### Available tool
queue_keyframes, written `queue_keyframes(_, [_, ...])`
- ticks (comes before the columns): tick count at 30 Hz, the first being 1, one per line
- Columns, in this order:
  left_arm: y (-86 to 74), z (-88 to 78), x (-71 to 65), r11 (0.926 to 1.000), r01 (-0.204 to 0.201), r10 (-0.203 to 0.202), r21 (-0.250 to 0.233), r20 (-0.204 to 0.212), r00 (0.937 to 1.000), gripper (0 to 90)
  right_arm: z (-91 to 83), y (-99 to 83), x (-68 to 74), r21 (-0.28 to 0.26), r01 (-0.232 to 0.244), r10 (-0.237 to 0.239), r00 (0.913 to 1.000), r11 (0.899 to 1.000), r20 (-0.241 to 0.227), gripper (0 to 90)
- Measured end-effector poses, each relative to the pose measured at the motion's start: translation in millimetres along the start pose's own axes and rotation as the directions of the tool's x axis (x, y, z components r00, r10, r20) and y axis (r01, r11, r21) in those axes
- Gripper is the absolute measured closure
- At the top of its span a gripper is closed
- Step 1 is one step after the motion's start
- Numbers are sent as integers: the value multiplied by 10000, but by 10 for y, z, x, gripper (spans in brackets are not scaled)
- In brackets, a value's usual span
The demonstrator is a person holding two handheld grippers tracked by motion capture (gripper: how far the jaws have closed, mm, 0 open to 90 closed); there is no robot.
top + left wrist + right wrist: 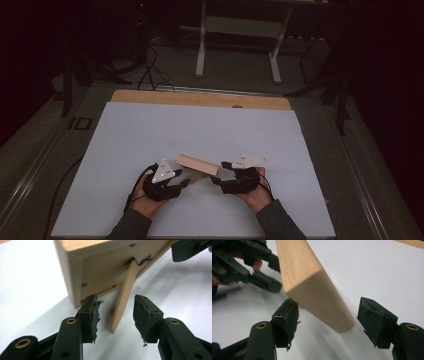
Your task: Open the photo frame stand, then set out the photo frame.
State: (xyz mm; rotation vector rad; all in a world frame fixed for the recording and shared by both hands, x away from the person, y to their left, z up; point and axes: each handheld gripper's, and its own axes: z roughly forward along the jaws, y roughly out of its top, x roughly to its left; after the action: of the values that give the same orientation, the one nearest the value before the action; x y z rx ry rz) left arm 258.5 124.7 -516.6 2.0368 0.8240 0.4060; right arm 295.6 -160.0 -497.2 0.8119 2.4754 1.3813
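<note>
Both grippers are standing open: the left gripper [115, 315] is flanking the frame's prop leg [124, 296] without pinching it, and the right gripper [329, 321] is straddling the frame [312, 285] corner untouched. Judging by that, the wooden frame is already standing on the white board [150, 130]; only backing away seems left.

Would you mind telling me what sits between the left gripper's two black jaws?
The thin wooden stand leg of the light wooden picture frame stands between the left gripper pads, untouched by either, as the left gripper view shows.
</note>
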Motion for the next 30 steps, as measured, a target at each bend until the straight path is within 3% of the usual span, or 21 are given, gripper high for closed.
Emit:
queue_keyframes(14, [-80, -195, 181, 9969, 681, -701, -402, -513, 9962, 565, -162, -136, -161, 157, -220, 220, 9998, 9996, 28, 353])
queue_keyframes(20, [-65, -256, 248, 9936, 993, -1027, -539, -659, 9925, 614, -187, -177, -247, 337, -288, 282, 9994, 9990, 202, 423])
queue_keyframes(26, [-12, -255, 241, 9928, 945, -994, -732, -668, 9928, 680, -176, -204, -358, 206, -595, 579, 9959, 9980, 700, 667])
queue_keyframes(30, [-8, -200, 234, 9939, 953, -986, -553, -593, 9934, 742, -136, -192, -366, 32, -726, 721, 9941, 9974, 814, 825])
